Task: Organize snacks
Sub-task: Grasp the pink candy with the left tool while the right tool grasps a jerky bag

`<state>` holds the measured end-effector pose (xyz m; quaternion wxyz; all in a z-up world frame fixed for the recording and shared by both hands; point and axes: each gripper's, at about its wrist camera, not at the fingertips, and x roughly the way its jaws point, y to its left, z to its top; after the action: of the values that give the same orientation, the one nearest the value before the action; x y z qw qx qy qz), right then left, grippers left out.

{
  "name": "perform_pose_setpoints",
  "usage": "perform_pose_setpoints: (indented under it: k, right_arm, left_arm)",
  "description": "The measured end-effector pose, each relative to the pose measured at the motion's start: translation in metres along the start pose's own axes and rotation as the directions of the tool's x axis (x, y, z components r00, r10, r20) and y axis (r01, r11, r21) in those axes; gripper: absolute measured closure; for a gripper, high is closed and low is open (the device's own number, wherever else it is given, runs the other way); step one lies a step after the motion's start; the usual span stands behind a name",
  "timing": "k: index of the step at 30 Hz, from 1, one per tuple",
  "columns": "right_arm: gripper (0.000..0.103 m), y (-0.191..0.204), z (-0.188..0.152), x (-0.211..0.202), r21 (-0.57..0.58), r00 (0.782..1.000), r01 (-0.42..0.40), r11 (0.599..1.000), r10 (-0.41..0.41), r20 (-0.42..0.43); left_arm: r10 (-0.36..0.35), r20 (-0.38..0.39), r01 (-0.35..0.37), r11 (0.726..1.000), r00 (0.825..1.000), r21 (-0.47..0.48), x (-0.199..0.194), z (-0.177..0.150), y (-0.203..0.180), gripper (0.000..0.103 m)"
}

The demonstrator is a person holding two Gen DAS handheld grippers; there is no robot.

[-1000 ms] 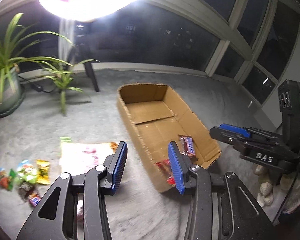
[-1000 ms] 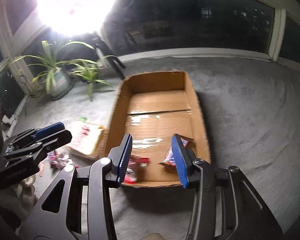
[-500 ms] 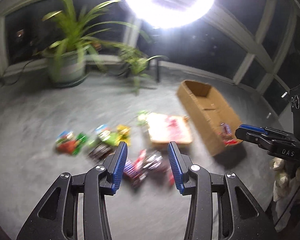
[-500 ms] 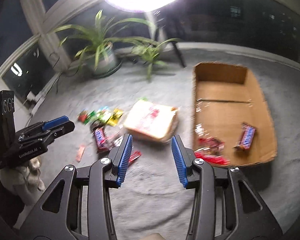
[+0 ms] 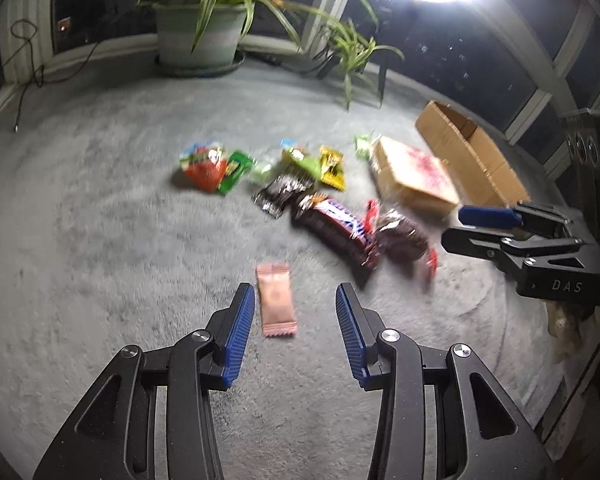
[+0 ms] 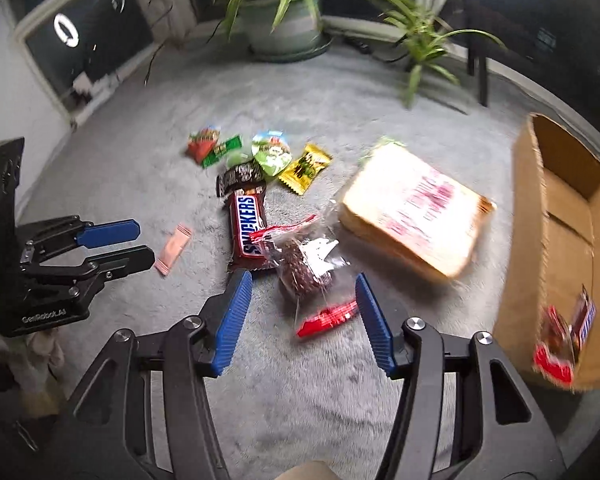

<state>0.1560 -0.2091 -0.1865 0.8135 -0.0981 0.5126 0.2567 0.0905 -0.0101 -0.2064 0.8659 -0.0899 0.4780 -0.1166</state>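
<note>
Snacks lie scattered on the grey carpet. My left gripper (image 5: 295, 312) is open and empty, with a pink wafer packet (image 5: 276, 304) lying between its fingertips. My right gripper (image 6: 302, 300) is open and empty, just above a clear bag of dark chocolate treats (image 6: 306, 264) and a red packet (image 6: 327, 317). A large Snickers bag (image 6: 249, 232) lies left of that bag. The cardboard box (image 6: 560, 240) stands at the right and holds a Snickers bar (image 6: 584, 320) and a red packet (image 6: 552, 354).
A flat tan pack with red print (image 6: 412, 216) lies beside the box. Small green, yellow, red and black packets (image 6: 260, 160) lie farther back. A potted plant (image 6: 288, 28) and a smaller plant (image 6: 420, 48) stand by the window.
Both grippers have swung left, away from the box, and come down over the scattered snacks. Both stay open.
</note>
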Motion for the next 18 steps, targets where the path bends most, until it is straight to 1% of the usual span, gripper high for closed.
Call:
perform_pose_setpoints:
  k: [8,13,16,18]
  right_arm:
    - [0.046,-0.004,0.01,0.03,-0.053,0.998,0.025,0.998,-0.028,-0.059]
    - [0.047,-0.006,0.013,0.036,-0.073,0.997,0.015,0.997,-0.02,-0.07]
    - [0.046,-0.006,0.014,0.042,-0.077,0.997,0.003,0.997,-0.009,-0.082]
    - [0.046,-0.006,0.014,0.047,-0.078,0.996,0.0,0.997,-0.008,-0.092]
  left_arm:
    - [0.036,-0.045,-0.036,0.999,0.998,0.016,0.018,-0.004,0.001,0.063]
    - [0.062,-0.064,-0.06,0.998,0.996,0.032,0.028,-0.003,0.002,0.074]
    - [0.073,-0.061,-0.07,0.996,0.995,0.05,0.029,-0.002,-0.001,0.075]
    - [0.086,-0.059,-0.082,0.994,0.995,0.068,0.031,-0.002,-0.002,0.08]
